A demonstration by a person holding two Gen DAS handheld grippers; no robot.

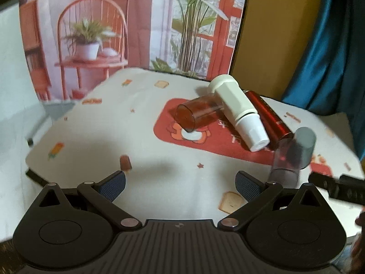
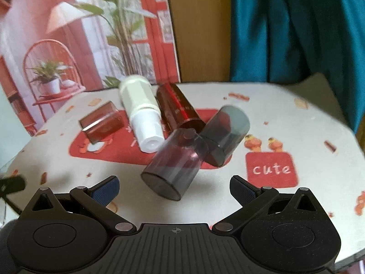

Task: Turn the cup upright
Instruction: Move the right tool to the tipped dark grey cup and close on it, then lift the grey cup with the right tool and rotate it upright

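Observation:
Several cups and flasks lie on their sides on a table. A clear red cup (image 1: 194,115) (image 2: 102,124) lies at the left. A white flask (image 1: 237,111) (image 2: 141,116) and a dark red flask (image 1: 269,116) (image 2: 180,109) lie beside it. Two smoky grey cups (image 2: 175,166) (image 2: 228,132) lie in front, also in the left wrist view (image 1: 292,153). My left gripper (image 1: 180,186) is open and empty, above the cloth. My right gripper (image 2: 174,190) is open, with the nearer grey cup just ahead of its fingers.
The table carries a white patterned cloth (image 1: 159,164) with a red mat (image 1: 219,141) under the cups. A printed backdrop (image 1: 136,22) stands behind; a blue curtain (image 2: 296,27) hangs at right. The right gripper's body (image 1: 337,187) shows at the left view's right edge.

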